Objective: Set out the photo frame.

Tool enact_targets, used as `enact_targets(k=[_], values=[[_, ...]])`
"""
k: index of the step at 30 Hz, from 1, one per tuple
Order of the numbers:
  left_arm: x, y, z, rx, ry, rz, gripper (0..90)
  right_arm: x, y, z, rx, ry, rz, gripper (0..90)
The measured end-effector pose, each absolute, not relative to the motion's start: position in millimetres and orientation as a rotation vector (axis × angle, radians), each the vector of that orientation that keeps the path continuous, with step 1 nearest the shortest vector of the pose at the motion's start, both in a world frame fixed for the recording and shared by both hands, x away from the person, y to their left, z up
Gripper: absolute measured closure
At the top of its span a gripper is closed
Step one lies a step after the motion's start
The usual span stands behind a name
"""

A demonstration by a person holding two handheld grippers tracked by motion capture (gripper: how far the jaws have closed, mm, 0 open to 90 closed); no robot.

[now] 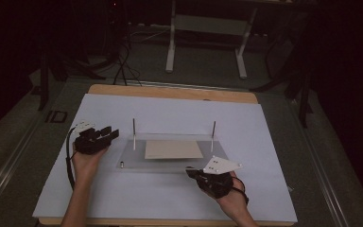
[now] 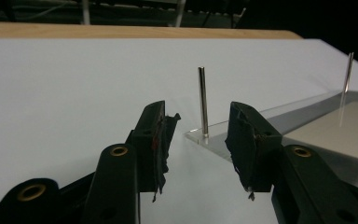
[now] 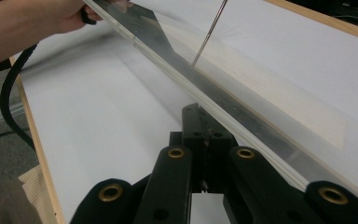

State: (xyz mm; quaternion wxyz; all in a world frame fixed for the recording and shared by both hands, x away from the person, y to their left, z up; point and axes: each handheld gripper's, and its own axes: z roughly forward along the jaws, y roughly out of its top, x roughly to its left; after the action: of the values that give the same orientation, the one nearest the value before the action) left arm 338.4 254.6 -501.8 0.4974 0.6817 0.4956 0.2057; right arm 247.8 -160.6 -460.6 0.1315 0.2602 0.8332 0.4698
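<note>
A clear plastic plate [image 1: 170, 164] lies mid-table with a beige sheet [image 1: 174, 149] under its middle and two thin metal pins [image 1: 133, 134] [image 1: 213, 135] standing upright at its far corners. My left gripper [image 1: 109, 134] hovers just left of the plate, open and with nothing in it. In the left gripper view its jaws [image 2: 200, 112] frame the nearer pin [image 2: 202, 100] at the plate's corner [image 2: 261, 116] without touching it. My right gripper [image 1: 189, 171] sits at the plate's near right corner. Its jaws [image 3: 204, 116] are shut, with their tips against the plate's edge [image 3: 242, 107].
The plate rests on a white board [image 1: 170, 113] over a wooden tabletop [image 1: 170, 91]. A small metal stub [image 1: 122, 165] sits at the plate's near left corner. Behind the table stand white frame legs [image 1: 171, 42] and dark cables on the floor.
</note>
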Motion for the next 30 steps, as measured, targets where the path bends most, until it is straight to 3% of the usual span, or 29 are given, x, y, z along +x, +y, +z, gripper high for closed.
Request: enact_targets(k=[13,30], values=[[324.8,239.1,-494.0,1.803,1.127,0.614,53.4,249.5,-160.7,-457.3,0.760,2.408,1.367,90.0],[317.7,234.6,-489.4,1.823,1.057,0.600,52.1,258.5,-161.2,-445.0,0.760,2.370,1.359,90.0]])
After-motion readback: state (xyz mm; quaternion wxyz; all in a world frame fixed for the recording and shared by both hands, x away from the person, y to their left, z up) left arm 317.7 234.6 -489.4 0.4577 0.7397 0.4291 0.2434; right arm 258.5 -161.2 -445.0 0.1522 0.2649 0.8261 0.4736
